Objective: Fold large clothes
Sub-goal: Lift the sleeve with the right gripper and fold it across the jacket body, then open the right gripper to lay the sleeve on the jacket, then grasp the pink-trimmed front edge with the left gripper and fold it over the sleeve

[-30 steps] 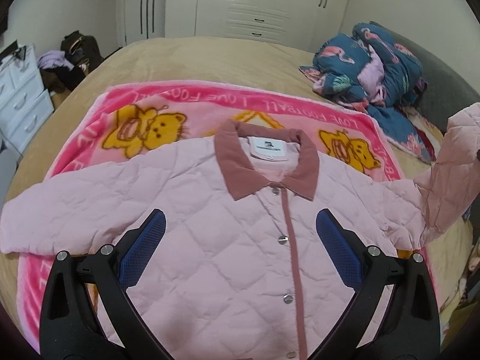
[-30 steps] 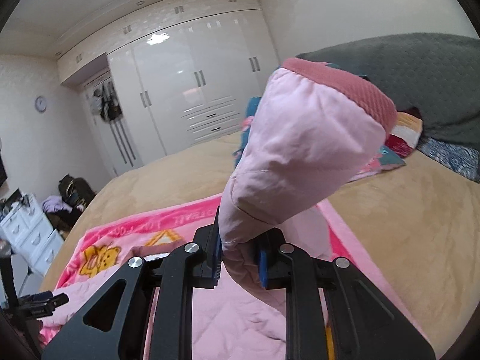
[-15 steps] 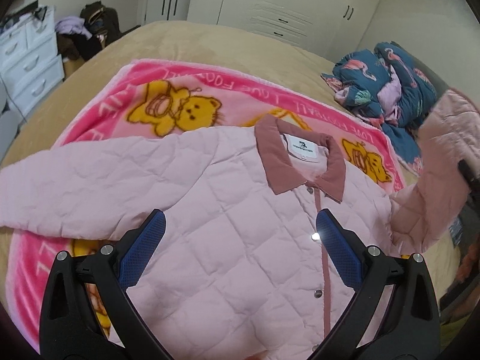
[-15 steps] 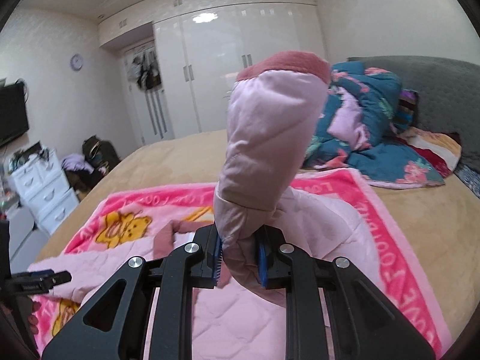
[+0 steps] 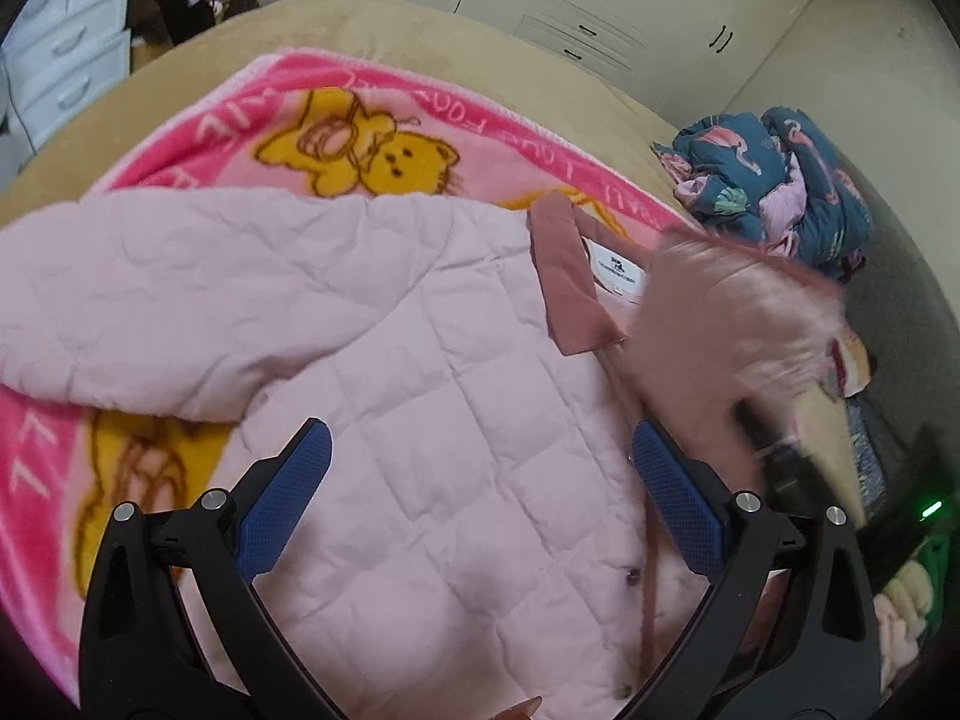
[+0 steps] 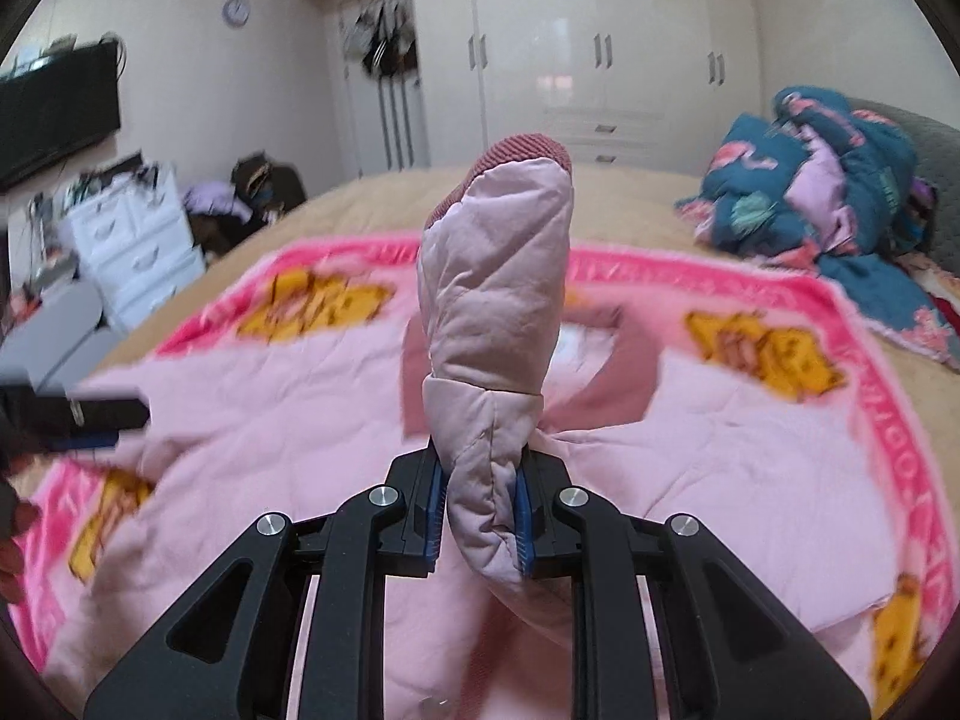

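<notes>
We're working on a big bed (image 5: 480, 42) with a tan cover, a pink teddy-bear blanket (image 5: 384, 138) spread over it, and the pink quilted jacket (image 5: 420, 420) lying front-up on top of that.

Nearest to us, our left gripper (image 5: 480, 486) hangs over the jacket's chest with its jaws wide apart, nothing in them. Our right gripper (image 6: 480, 528) is clamped tight on the right sleeve (image 6: 498, 300), which stands up out of the jaws with the dark pink cuff on top.

Just past that there's the collar (image 5: 570, 276) with its white label, and the left sleeve (image 5: 150, 294) stretched flat out to the left.

This thing looks puffy and light, soft but springy, so we reckon folds will want to pop back open. Grabbing by the cuff or a seam seems safer than the slick quilted panel.

Far end: a rumpled flamingo duvet (image 6: 828, 210) on the right, white wardrobes (image 6: 600, 48) behind.
</notes>
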The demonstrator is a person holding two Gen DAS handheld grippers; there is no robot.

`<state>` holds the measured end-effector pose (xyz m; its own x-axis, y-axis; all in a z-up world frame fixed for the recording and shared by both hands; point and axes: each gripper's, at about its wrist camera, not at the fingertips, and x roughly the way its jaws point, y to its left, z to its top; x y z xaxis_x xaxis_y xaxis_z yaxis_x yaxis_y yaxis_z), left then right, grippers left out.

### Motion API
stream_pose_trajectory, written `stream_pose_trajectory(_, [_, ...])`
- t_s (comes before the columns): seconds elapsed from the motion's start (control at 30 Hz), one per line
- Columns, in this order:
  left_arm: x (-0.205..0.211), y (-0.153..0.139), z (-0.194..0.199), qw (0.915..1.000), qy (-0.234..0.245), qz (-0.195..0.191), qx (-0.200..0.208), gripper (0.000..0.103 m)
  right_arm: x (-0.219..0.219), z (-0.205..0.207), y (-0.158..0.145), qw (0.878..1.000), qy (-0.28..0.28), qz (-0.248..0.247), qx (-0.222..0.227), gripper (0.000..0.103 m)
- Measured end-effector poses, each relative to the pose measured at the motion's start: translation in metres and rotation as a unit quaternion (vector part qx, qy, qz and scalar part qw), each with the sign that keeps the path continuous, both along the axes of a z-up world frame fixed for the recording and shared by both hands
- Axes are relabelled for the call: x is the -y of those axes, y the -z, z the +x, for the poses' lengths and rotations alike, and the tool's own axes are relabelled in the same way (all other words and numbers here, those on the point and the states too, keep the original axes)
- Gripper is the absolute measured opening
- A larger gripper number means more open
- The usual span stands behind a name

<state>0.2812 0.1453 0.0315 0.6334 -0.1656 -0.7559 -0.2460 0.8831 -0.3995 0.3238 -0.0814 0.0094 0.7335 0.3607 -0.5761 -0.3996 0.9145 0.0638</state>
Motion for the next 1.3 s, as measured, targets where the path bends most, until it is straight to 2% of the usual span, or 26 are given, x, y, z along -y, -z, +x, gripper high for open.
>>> stream_pose_trajectory(0.13, [-0.002,0.006,-0.002,0.9993,-0.003,-0.036,0.006,0.094,-0.023,-0.01,0.028,0.999,-0.026,-0.009,-0.023,0.025])
stream_pose_trajectory(0.3, [-0.005,0.011,-0.001,0.9959,-0.01,-0.088,0.016,0.094,-0.043,-0.024,0.043,0.997,-0.057,-0.024,-0.047,0.038])
stream_pose_trajectory(0.37, [-0.005,0.013,0.0,0.9944,-0.009,-0.104,0.016,0.094,-0.05,-0.03,0.05,0.995,-0.071,-0.029,-0.056,0.047])
stream_pose_trajectory(0.47, [-0.002,0.017,0.004,0.9942,-0.007,-0.107,0.009,0.094,-0.052,-0.035,0.057,0.993,-0.086,-0.028,-0.078,0.059])
stream_pose_trajectory(0.53, [0.001,0.023,0.007,0.994,-0.003,-0.11,0.0,0.094,-0.052,-0.041,0.059,0.991,-0.097,-0.028,-0.086,0.074])
stream_pose_trajectory(0.7, [0.009,0.05,0.014,0.9926,0.006,-0.117,-0.033,0.094,-0.022,-0.062,0.045,0.99,-0.098,0.026,-0.097,0.086])
stream_pose_trajectory(0.87, [0.017,0.083,0.022,0.9871,0.011,-0.147,-0.063,0.094,0.028,-0.076,0.033,0.992,-0.05,0.051,-0.102,0.086])
stream_pose_trajectory(1.0, [0.027,0.088,0.024,0.9869,0.014,-0.15,-0.057,0.093,0.075,-0.089,0.029,0.994,0.011,0.047,-0.095,0.086])
stream_pose_trajectory(1.03, [0.03,0.086,0.024,0.9887,0.014,-0.14,-0.053,0.082,0.089,-0.092,0.028,0.994,0.031,0.049,-0.095,0.086])
stream_pose_trajectory(1.07, [0.034,0.084,0.025,0.99,0.017,-0.131,-0.048,0.061,0.099,-0.093,0.03,0.993,0.047,0.052,-0.096,0.086])
stream_pose_trajectory(1.1, [0.038,0.082,0.026,0.9913,0.02,-0.121,-0.047,0.053,0.11,-0.094,0.031,0.992,0.064,0.056,-0.098,0.086])
stream_pose_trajectory(1.17, [0.05,0.072,0.028,0.9958,0.041,-0.071,-0.039,0.011,0.132,-0.098,0.031,0.988,0.088,0.069,-0.105,0.086])
stream_pose_trajectory(1.3, [0.066,0.034,0.028,0.9967,0.081,-0.006,0.003,0.008,0.162,-0.106,0.026,0.985,0.121,0.068,-0.099,0.086])
